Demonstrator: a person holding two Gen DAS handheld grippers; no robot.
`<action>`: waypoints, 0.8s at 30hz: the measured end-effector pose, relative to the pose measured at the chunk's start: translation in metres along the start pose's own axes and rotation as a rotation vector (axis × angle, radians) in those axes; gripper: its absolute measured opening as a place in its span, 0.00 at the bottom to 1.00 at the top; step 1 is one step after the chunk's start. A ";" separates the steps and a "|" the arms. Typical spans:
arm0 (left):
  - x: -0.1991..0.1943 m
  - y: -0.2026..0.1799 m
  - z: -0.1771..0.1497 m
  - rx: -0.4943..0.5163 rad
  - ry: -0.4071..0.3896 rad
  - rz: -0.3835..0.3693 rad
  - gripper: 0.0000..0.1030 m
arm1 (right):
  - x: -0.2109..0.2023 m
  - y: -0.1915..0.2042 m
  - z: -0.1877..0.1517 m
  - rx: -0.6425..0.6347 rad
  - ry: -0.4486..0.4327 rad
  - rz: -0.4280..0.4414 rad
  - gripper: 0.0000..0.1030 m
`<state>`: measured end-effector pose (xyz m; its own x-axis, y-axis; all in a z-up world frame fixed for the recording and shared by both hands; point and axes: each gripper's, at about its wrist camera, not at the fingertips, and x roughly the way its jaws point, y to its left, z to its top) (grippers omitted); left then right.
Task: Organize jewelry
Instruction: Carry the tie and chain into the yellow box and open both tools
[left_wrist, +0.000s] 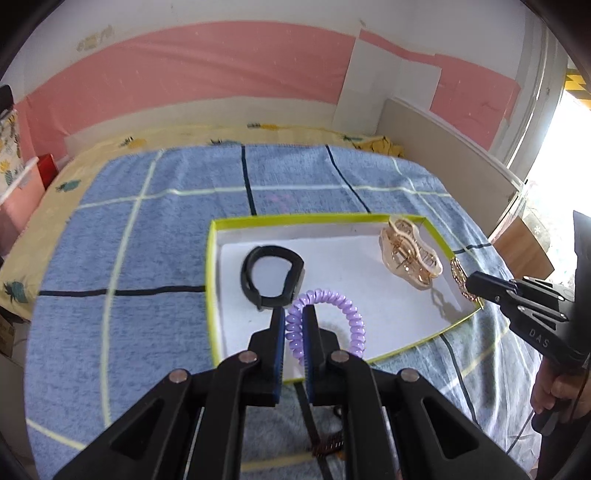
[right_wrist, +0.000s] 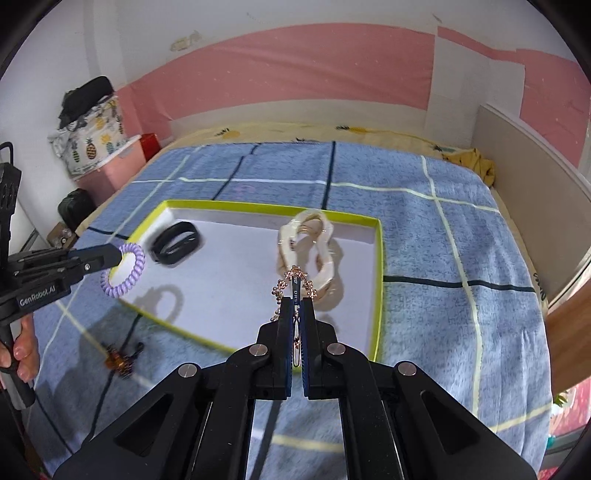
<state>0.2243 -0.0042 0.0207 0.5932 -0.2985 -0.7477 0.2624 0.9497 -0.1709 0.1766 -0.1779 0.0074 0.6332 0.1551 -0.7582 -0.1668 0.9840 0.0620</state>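
Bedroom, pink-and-white wall; bed covered by a blue plaid blanket (left_wrist: 155, 236), on which a shallow tray (left_wrist: 212, 258) with a lime rim and white floor sits.

Tray contents:
- Black band (left_wrist: 271, 280), lying flat at the far left of the floor.
- Cream claw clip (left_wrist: 410, 254) with gold wire, standing at the far right.

Items in hand:
- Left gripper (left_wrist: 294, 314): fingers clamped on a purple coil tie (left_wrist: 325, 321), pinching its left side. The loop hangs over the tray's near-left part, just this side of the band; in the right wrist view it sits above the near-left rim (right_wrist: 122, 275).
- Right gripper (right_wrist: 296, 301): fingers clenched on a gold chain (right_wrist: 293, 282) with small flower links, part of it trailing down between the pads. In the left wrist view the tips hold it at the tray's right edge (left_wrist: 460, 280), just near of the clip.

Outside the tray:
- Small brown clip (right_wrist: 118, 360) on the blanket, near of the tray's left corner.

Handling note: both pieces look already over or at the tray, so the likely next move is a short descent and release. The tie lies straight ahead of the left fingers, loop plane roughly upright; open floor sits below it, near of the band. The chain hangs close to the clip, so letting go a little leftward would probably avoid snagging.
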 end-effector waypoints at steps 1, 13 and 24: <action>0.006 0.001 0.000 -0.003 0.015 -0.004 0.09 | 0.004 -0.002 0.000 0.003 0.013 0.004 0.03; 0.043 0.014 0.000 -0.040 0.079 0.068 0.09 | 0.034 -0.021 -0.003 0.035 0.086 -0.039 0.00; 0.039 0.022 0.001 -0.067 0.038 0.073 0.10 | 0.021 -0.024 0.003 0.093 0.049 0.018 0.12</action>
<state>0.2537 0.0048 -0.0116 0.5792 -0.2258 -0.7833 0.1677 0.9733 -0.1566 0.1960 -0.1978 -0.0081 0.5923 0.1708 -0.7874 -0.1058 0.9853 0.1342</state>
